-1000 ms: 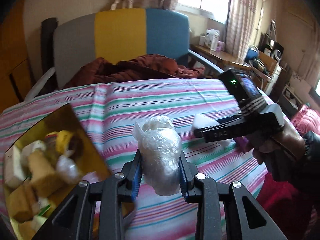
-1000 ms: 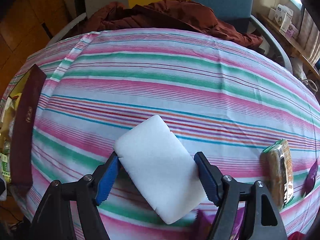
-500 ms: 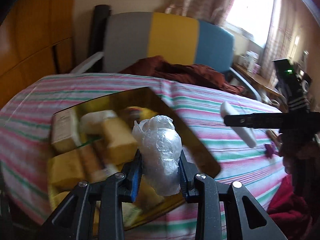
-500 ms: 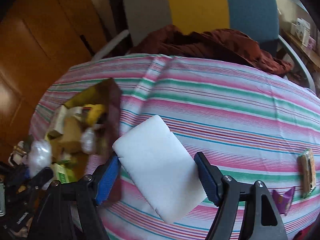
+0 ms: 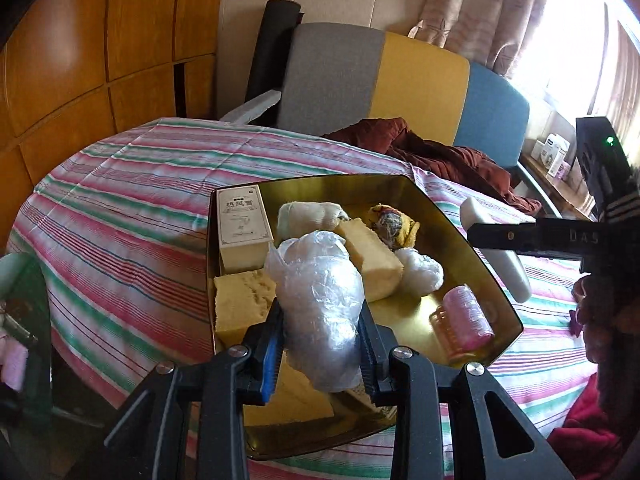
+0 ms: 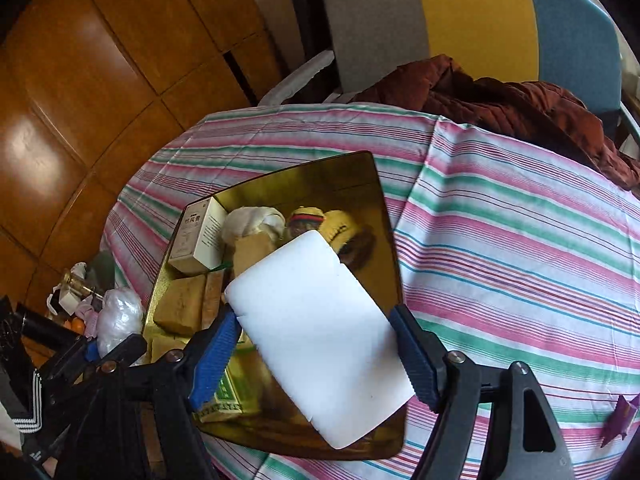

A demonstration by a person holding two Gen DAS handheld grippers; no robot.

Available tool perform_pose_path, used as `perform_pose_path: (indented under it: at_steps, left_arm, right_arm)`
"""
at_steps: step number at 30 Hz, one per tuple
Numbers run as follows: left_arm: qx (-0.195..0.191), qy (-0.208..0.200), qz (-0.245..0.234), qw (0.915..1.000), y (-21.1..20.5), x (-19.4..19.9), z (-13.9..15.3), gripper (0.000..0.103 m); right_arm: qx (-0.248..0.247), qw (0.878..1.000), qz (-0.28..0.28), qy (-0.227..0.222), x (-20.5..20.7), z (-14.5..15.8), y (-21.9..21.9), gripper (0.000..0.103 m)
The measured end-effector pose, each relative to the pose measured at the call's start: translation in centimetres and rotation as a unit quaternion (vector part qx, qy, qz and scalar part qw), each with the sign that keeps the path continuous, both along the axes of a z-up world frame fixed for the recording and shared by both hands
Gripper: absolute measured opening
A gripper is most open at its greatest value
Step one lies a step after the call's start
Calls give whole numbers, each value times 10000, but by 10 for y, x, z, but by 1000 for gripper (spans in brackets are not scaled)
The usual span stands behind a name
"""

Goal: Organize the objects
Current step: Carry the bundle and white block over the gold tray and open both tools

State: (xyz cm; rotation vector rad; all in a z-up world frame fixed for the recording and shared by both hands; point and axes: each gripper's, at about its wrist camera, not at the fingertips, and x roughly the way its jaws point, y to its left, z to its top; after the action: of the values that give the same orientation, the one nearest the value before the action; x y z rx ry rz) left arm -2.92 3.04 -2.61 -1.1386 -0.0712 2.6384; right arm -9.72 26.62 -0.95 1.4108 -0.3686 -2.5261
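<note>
**Left wrist view: both loads now over the tray**

Left wrist view has swung off the bare striped desk (image 5: 132, 216); a second ago the gold tray (image 5: 456, 216) sat at frame edge, now it fills the middle. My left tool (image 5: 320, 344) is clenched on the crumpled plastic bag (image 5: 318, 300), held above the tray's near end, over the yellow sponges (image 5: 244, 300).

My right tool (image 6: 316, 344) has moved in too: it grips the white foam block (image 6: 320, 316) by its edges, tilted, over the tray's right half.

Tray already holds a carton (image 5: 242, 224), a pink roller (image 5: 466, 320) and another bag. Transport looks done; next is lowering and letting go. Free floor is mostly near the roller, so my right should drop there.
</note>
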Motion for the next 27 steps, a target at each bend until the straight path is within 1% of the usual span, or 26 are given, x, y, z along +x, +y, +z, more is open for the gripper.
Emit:
perform_pose_path:
  at_steps: [8, 14, 19, 21, 25, 27]
  left_arm:
    - [54, -124, -135, 9998, 9, -13, -4, 33]
    - [63, -220, -234, 9995, 17, -28, -6, 34]
    - [130, -294, -287, 9991, 24, -48, -9, 34]
    - [136, -315, -297, 9990, 28, -57, -10, 34]
    - [193, -413, -275, 9986, 32, -76, -14, 38]
    - [206, -423, -219, 9986, 32, -83, -16, 44]
  right_arm:
    - [-24, 9999, -97, -37, -27, 7, -4, 78]
    - [-59, 9997, -199, -157, -54, 1, -2, 78]
    - [-75, 9990, -358, -240, -76, -6, 4, 78]
    - [-143, 9985, -447, -294, -87, -10, 8, 80]
    - [-346, 9970, -574, -395, -106, -16, 13, 84]
    - [-349, 9962, -663, -449, -112, -21, 14, 84]
